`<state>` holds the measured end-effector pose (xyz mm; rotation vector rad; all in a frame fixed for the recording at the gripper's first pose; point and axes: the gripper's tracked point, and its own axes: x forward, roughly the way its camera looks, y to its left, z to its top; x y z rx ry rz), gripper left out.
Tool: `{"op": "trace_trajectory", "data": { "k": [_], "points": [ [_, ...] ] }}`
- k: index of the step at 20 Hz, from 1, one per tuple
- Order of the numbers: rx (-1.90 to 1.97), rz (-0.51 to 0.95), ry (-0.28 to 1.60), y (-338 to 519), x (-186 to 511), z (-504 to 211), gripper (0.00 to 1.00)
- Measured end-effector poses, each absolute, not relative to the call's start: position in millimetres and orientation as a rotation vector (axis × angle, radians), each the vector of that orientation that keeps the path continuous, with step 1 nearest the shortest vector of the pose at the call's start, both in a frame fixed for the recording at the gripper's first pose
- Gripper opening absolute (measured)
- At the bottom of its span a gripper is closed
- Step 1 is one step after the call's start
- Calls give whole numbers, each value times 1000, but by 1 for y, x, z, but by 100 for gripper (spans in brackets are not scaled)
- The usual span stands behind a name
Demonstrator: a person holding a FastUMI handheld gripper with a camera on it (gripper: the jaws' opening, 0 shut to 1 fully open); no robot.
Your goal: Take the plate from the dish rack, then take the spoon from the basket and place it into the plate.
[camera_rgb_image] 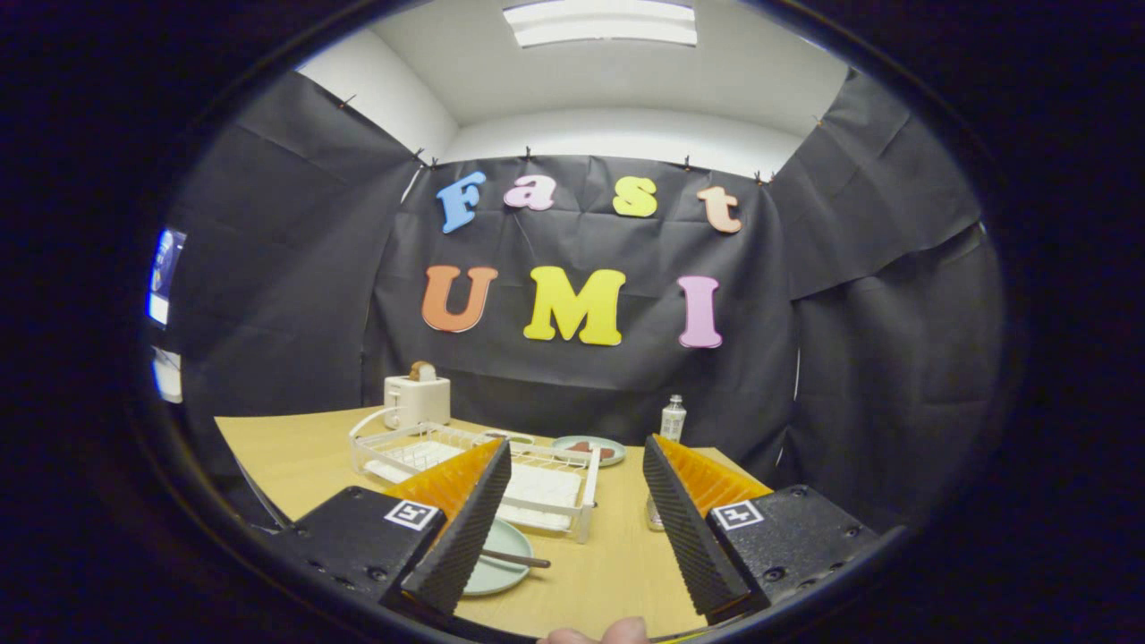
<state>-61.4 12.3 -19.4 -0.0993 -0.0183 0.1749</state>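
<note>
A pale green plate [497, 547] lies flat on the wooden table [295, 456], just in front of the white wire dish rack [546, 487]. The left finger covers part of it. A thin dark spoon handle [517, 559] rests across the plate, its end poking toward the gap between the fingers. My gripper [577, 444] is open above the table, with nothing held between its fingers. The plate and spoon sit low beside the left finger, close to its base.
A white toaster [416, 399] with bread in it stands behind the rack. Beyond the fingertips are a second plate [588, 450] with something brown on it and a small bottle [673, 418]. A person's fingertip [597, 634] shows below the fingers.
</note>
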Motion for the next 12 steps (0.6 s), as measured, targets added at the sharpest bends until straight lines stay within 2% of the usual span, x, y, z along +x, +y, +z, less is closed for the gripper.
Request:
{"op": "trace_trajectory", "data": {
  "k": [7,12],
  "points": [
    [-42,124,26,-22,-89,-16,95],
    [-7,165,96,-12,-108,-28,96]
  ]
}}
